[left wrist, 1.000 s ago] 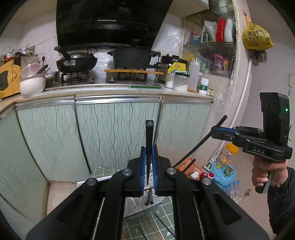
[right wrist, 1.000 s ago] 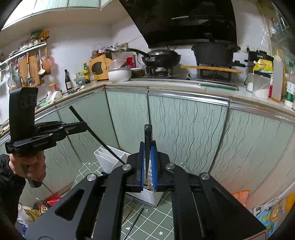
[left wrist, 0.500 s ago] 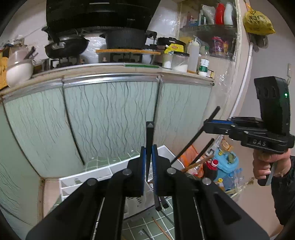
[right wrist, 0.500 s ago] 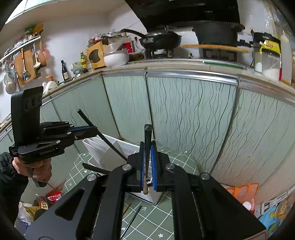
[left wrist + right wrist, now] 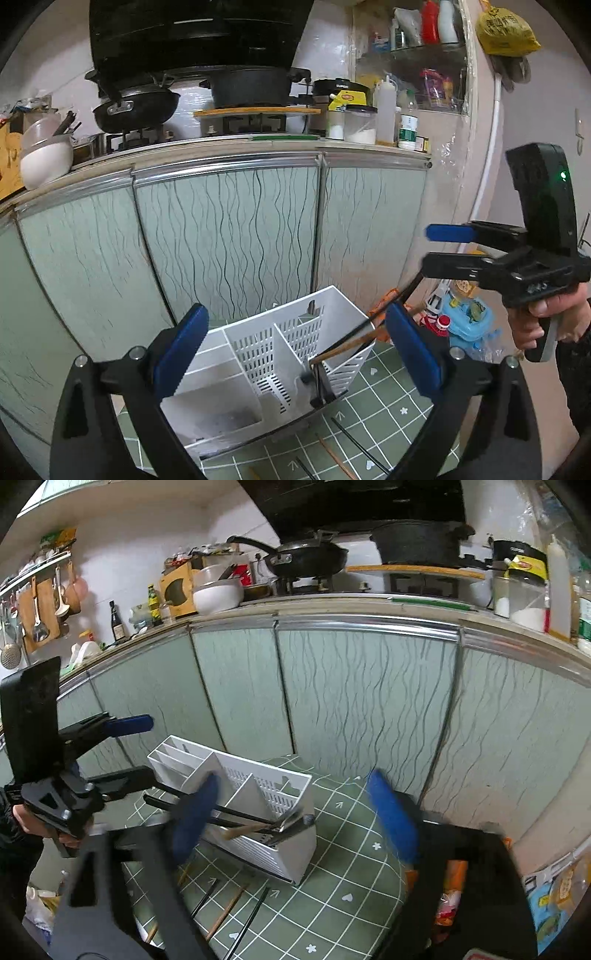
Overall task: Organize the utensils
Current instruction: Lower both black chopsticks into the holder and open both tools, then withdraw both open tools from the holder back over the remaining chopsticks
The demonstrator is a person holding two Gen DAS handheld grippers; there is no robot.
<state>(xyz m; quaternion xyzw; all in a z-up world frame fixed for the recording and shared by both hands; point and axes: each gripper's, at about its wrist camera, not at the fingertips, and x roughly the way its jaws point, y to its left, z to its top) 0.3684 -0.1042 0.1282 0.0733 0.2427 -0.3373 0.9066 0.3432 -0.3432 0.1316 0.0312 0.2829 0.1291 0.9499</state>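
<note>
Above the white caddy [image 5: 295, 354], both tongs now spread — chopsticks [image 5: 240, 818] released inside.

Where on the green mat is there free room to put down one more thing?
The mat is bare right of the caddy, up to the cabinet doors. In front of the caddy it is crowded: loose chopsticks lie there. Inside the caddy, the rightmost slot holds chopsticks; the left slots look free.

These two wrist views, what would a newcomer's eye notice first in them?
First, the white slotted plastic utensil holder at the centre, on the green checked mat, with black and wooden chopsticks leaning in its right end compartment. Then the open left gripper framing it, and the black frying pan on the stove above.
</note>
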